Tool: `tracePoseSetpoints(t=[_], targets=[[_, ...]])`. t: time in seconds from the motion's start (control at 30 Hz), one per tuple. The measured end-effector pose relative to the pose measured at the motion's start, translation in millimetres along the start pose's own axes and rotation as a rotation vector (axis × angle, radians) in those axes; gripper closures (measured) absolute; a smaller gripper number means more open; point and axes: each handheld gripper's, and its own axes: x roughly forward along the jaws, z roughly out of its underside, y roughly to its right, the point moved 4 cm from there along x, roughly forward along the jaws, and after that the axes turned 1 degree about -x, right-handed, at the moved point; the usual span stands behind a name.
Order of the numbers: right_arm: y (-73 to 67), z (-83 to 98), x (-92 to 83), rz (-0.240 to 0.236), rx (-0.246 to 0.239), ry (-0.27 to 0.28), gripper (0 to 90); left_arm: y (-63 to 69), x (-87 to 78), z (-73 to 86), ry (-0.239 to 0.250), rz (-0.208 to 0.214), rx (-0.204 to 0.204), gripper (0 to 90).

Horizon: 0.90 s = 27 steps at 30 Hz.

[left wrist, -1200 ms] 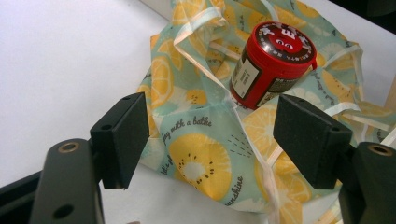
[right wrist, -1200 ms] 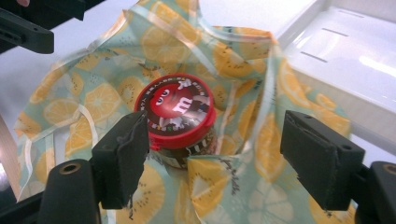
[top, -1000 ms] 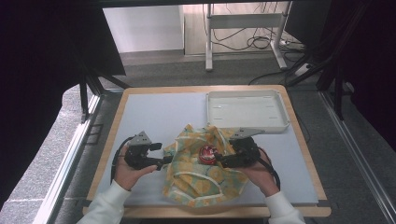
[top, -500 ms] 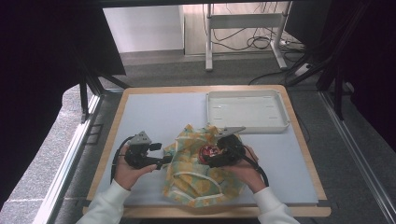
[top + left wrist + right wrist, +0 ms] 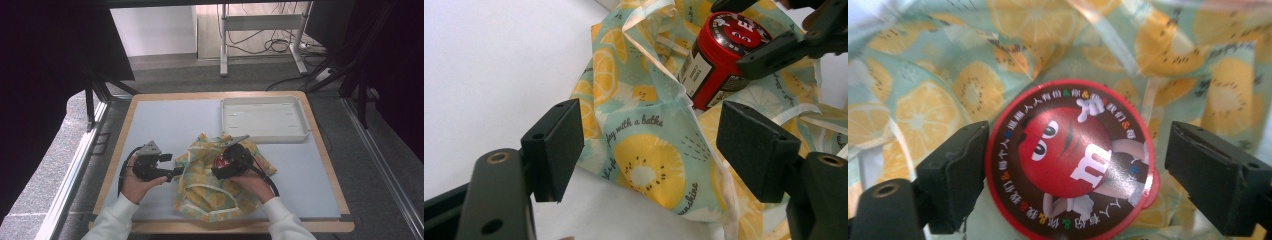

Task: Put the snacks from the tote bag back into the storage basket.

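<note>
A fabric bag (image 5: 210, 187) printed with yellow lemon slices lies crumpled near the table's front. A canister with a red lid (image 5: 220, 161) stands in the bag's opening. My right gripper (image 5: 219, 169) hangs over it; in the right gripper view the lid (image 5: 1068, 155) sits between the jaws of the right gripper (image 5: 1075, 170), which have just been opening, with a gap on the right side. My left gripper (image 5: 175, 173) rests at the bag's left edge, open. In the left gripper view, bag fabric (image 5: 644, 150) lies loose between the pads of the left gripper (image 5: 651, 145), with the canister (image 5: 719, 55) beyond.
A shallow white tray (image 5: 265, 137) stands at the back right of the blue-grey table top, just behind the bag. A wooden rim (image 5: 327, 150) borders the table. Cables trail from both grippers toward the person's sleeves.
My right gripper has moved left and down over the bag, onto the red-lidded canister. The left gripper and the bag have stayed where they were.
</note>
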Motion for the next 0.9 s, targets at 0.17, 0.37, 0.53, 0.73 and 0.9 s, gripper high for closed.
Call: tracePoseSetpoints(t=[0.17,0.37,0.53,0.73,0.9], targets=[[-0.2,2.9,4.2,-0.031,0.021,-0.011,21.1,-1.3,-0.6,-0.1,0.003,-0.001,-0.003,27.6],[-1.2,4.5,4.8,-0.033,0.017,-0.029,21.9,0.1,1.1,-0.9,-0.001,0.004,0.001,27.6],[-2.3,3.5,3.0,-0.015,-0.025,-0.023,23.9,0.2,0.8,-0.7,0.000,0.005,0.000,27.6],[-0.4,3.3,-0.1,-0.028,-0.014,-0.017,24.4,0.0,1.6,-0.6,-0.004,0.004,0.001,27.7],[0.4,3.2,-1.5,-0.044,-0.010,-0.010,24.5,-0.5,1.2,-0.6,-0.003,0.003,-0.001,27.7]])
